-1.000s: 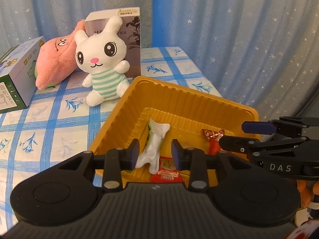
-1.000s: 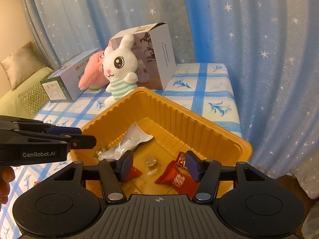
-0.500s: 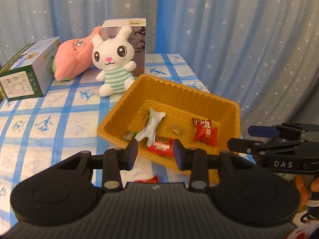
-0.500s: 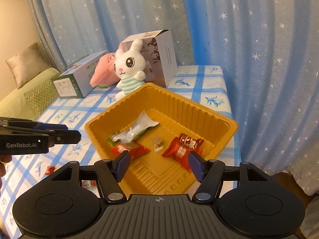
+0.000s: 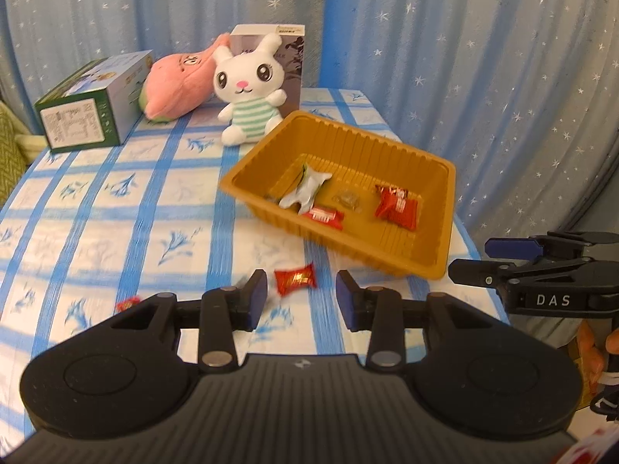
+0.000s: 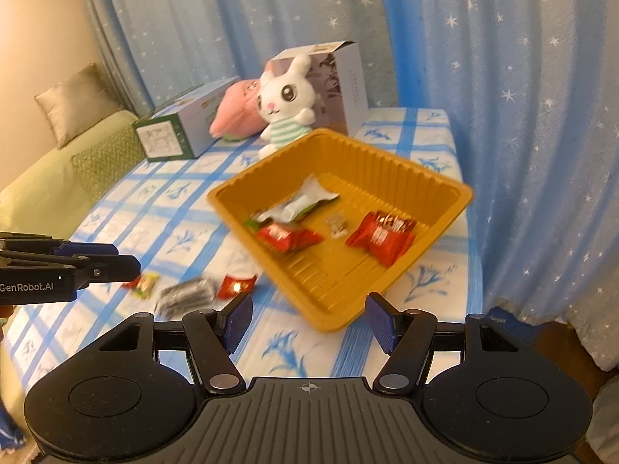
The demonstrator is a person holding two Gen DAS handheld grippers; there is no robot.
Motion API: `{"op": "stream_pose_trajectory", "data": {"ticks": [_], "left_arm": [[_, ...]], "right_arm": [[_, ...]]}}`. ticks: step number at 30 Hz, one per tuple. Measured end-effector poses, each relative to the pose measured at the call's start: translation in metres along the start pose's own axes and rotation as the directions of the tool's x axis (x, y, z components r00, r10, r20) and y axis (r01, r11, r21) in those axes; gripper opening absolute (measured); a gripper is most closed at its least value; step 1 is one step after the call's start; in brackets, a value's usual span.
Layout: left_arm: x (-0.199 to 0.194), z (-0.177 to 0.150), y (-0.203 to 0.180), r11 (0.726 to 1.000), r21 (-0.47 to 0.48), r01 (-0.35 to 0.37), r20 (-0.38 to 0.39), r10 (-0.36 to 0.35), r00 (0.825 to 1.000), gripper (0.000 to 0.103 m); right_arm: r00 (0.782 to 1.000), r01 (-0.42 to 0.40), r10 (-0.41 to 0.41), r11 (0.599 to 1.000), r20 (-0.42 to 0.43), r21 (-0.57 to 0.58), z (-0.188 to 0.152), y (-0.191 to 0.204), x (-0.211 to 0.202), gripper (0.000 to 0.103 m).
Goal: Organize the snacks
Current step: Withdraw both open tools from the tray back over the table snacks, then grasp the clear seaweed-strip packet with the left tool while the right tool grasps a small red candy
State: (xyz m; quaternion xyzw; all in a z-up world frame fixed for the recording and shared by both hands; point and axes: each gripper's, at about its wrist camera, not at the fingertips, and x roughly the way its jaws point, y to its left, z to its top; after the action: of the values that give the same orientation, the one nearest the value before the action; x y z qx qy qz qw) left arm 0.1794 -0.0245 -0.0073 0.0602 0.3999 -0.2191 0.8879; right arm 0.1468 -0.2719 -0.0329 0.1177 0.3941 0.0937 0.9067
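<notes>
An orange plastic tray (image 5: 433, 259) (image 6: 336, 313) sits on the blue checked tablecloth and holds a white wrapper (image 5: 305, 191), red snack packs (image 5: 396, 207) (image 6: 381, 236) and a small clear candy (image 6: 337, 225). Loose on the cloth are a red candy (image 5: 296, 279) (image 6: 236, 285), a dark packet (image 6: 187, 294) and a yellow-red candy (image 6: 145, 285). My left gripper (image 5: 301, 297) is open and empty, just above the red candy. My right gripper (image 6: 308, 319) is open and empty, near the tray's front corner.
A white bunny plush (image 5: 251, 89), a pink plush (image 5: 176, 79), a green box (image 5: 91, 116) and a grey box (image 6: 340, 77) stand at the back of the table. Blue star curtains hang behind and to the right. A green sofa (image 6: 50, 178) is left.
Both grippers have pulled back and up from the tray, so the whole tray and the loose candies in front of it have come into view. Both stay open.
</notes>
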Motion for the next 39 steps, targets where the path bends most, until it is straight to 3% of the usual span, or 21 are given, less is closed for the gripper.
{"op": "stream_pose_trajectory", "data": {"ticks": [16,26,39], "left_arm": [[-0.022,-0.057,0.026,0.993,-0.073,-0.096,-0.061,0.091,0.994,0.036],[-0.027,-0.075,0.047,0.985,-0.104,-0.138,-0.074,0.130,0.989,0.036],[-0.009,-0.080,0.059,0.993,-0.055,-0.103,-0.058,0.100,0.993,0.036]], "right_arm": [[0.995,-0.062,0.057,0.996,-0.082,-0.060,-0.033,0.034,0.010,0.065],[0.990,-0.086,0.076,0.992,-0.115,-0.090,-0.039,0.054,0.030,0.065],[0.992,-0.074,0.063,0.992,-0.107,-0.104,-0.044,0.068,0.055,0.065]]}}
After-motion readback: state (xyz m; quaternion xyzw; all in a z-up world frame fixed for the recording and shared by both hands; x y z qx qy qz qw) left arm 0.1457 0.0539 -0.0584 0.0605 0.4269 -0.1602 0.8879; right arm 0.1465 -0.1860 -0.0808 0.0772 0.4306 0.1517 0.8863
